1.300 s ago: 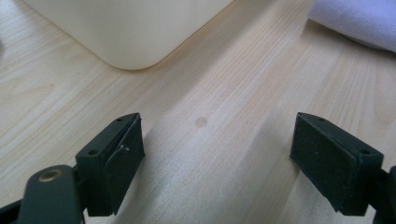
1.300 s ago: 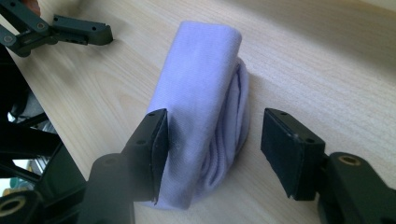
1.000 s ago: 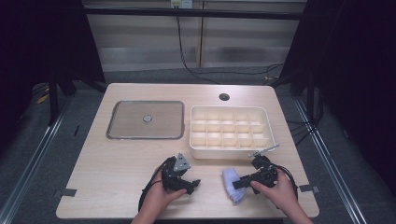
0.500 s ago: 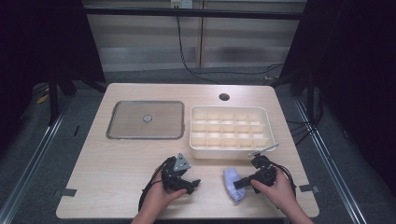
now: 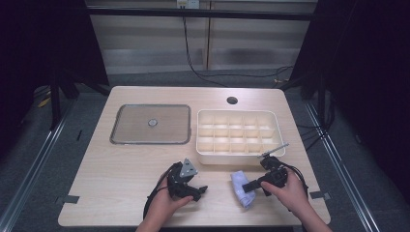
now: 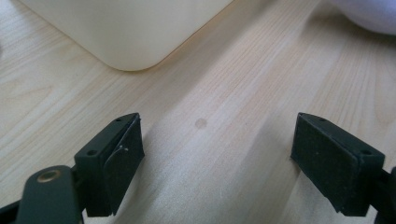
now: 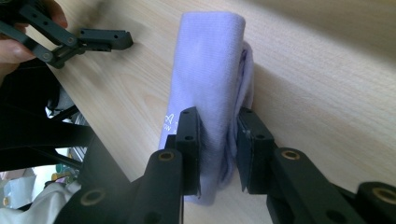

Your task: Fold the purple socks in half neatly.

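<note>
Compartment tray (image 5: 240, 133) (cells bare), cloth (image 7: 210, 93) outside

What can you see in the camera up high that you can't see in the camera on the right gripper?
The high view takes in the whole table, the cream divided tray, the flat grey lid and both of the person's hands. The right gripper view adds close detail: the right gripper has just closed its jaws, and its pads press both sides of the folded lilac cloth, which bears small pale print. Both views share the cloth, the wooden tabletop and the left gripper, its jaws open.
</note>
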The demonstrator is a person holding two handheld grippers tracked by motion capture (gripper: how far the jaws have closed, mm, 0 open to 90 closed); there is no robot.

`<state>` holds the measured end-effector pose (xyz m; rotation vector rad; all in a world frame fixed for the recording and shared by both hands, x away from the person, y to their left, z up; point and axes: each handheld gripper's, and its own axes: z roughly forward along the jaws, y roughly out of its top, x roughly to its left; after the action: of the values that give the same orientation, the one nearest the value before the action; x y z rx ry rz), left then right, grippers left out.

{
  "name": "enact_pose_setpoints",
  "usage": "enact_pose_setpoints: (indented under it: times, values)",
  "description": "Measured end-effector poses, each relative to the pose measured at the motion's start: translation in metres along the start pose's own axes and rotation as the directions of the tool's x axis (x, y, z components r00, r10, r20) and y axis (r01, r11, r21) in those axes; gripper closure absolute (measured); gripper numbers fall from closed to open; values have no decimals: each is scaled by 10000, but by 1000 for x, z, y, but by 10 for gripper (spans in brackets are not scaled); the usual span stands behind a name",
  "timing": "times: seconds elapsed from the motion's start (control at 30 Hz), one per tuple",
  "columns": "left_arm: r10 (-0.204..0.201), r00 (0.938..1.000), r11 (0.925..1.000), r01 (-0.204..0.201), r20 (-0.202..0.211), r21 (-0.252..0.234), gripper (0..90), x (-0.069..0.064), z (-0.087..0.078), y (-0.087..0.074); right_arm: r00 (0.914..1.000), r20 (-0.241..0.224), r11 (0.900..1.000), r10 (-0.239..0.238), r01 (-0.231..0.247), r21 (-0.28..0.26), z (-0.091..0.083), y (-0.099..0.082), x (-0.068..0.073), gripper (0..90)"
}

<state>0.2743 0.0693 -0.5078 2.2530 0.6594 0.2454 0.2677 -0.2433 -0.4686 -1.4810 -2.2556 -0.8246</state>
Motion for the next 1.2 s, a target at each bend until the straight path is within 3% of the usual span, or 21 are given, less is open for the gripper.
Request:
enact_pose_setpoints:
  times: [0.77, 1.2]
  values:
    - [-19, 10000, 10000, 19, 19, -80, 163, 0, 0, 0, 9991, 363, 9998, -210, 208, 57, -42, 14, 2, 730]
    - [-5, 10000, 10000, 5, 29, -41, 163, 0, 0, 0, 9986, 385, 9993, -374, 374, 21, -49, 20, 6, 729]
